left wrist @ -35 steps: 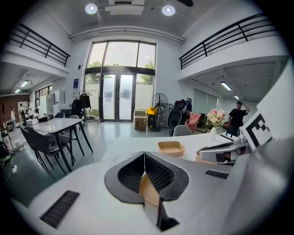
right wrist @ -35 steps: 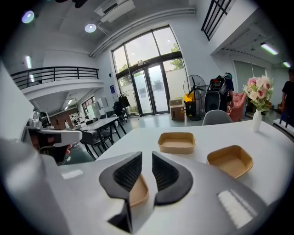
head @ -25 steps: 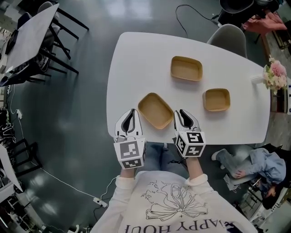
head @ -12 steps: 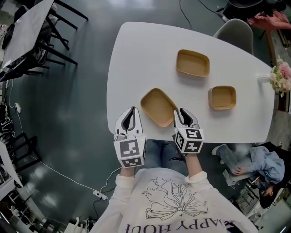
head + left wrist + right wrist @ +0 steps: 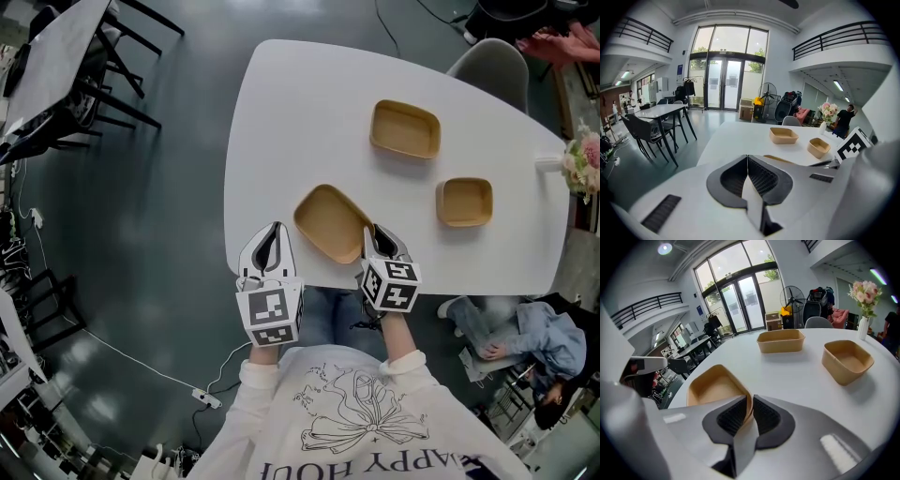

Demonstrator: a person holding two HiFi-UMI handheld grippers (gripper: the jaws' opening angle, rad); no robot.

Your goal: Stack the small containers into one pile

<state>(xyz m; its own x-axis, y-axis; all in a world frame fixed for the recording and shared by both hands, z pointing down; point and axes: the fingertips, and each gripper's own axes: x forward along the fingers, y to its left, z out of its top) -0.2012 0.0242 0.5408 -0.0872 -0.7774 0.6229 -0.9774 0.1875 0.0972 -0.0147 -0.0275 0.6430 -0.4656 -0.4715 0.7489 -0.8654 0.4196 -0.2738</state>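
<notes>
The right gripper (image 5: 747,408), jaws just narrowed onto the rim of the tan rectangular paper container (image 5: 715,385) at the white table's (image 5: 281,122) near edge, is needing a deeper bite before lifting, the left gripper (image 5: 747,161) hovering closed, empty.

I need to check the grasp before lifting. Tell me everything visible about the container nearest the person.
The nearest container is a shallow, tan, rounded-rectangle tray, seemingly pulp or paperboard, empty and upright. It sits skewed by the near edge of the table. The right gripper, whose jaws have just been closing, pinches its near right corner wall; nothing else touches it.
</notes>
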